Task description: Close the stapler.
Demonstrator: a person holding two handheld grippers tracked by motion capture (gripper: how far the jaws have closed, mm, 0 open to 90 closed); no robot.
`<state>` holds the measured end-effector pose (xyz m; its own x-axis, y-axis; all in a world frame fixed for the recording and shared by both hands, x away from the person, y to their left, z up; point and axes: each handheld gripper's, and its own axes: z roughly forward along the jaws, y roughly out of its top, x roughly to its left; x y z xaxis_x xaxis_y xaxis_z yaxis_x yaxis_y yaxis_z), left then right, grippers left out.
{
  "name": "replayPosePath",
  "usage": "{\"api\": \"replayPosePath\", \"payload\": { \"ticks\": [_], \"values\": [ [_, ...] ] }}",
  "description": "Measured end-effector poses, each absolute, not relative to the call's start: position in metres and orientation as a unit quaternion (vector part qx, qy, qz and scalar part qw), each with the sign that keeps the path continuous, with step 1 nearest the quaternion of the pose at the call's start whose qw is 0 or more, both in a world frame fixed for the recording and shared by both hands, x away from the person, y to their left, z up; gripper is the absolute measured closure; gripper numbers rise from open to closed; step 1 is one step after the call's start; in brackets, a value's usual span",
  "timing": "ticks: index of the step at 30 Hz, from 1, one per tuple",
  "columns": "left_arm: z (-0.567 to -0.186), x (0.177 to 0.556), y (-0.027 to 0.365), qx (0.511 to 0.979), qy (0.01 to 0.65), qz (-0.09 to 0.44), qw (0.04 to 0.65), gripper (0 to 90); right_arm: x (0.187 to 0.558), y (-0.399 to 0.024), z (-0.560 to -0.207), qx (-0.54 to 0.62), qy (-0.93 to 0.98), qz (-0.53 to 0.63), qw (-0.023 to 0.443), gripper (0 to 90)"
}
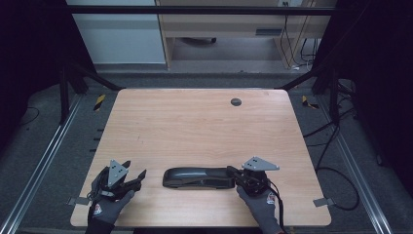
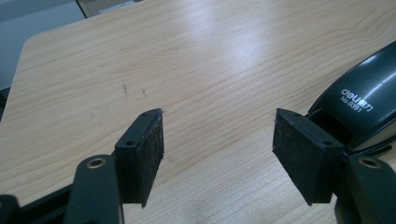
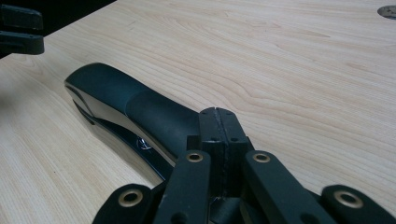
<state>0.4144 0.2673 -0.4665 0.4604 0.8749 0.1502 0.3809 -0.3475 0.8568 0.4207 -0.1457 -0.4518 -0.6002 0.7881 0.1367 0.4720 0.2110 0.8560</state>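
A dark grey stapler (image 1: 198, 177) lies flat on the wooden table (image 1: 195, 126), close to the near edge and roughly in the middle, its long body running left to right. From the left gripper view its rounded nose (image 2: 362, 105) carries small pale lettering. The right gripper (image 1: 239, 174) sits at the stapler's right end, its two black jaws clenched flat against each other with nothing between them; in the right gripper view they rest on or just above the rear of the stapler (image 3: 135, 105), though I cannot tell whether they actually touch it. The left gripper (image 1: 135, 174) rests near the table's near-left corner, apart from the stapler's left end, its jaws spread wide over bare wood and holding nothing. Gloved hands grip both tools. Far across the table, a small round dark grommet (image 1: 236, 102) sits in the wood.
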Motion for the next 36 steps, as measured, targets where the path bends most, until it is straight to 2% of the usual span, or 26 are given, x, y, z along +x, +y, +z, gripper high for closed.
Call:
{"api": "replayPosePath", "payload": {
  "ticks": [18,31,36],
  "values": [
    [-0.466,0.415,0.268,0.758,0.414,0.316,0.393,33.5,0.422,-0.147,-0.453,0.420,0.760,0.471,0.156,90.0],
    [-0.467,0.415,0.268,0.759,0.413,0.313,0.394,33.5,0.420,-0.147,-0.442,0.403,0.751,0.496,0.165,90.0],
    [-0.467,0.415,0.268,0.760,0.412,0.311,0.394,33.5,0.419,-0.145,-0.438,0.398,0.753,0.495,0.171,87.3]
  ]
}}
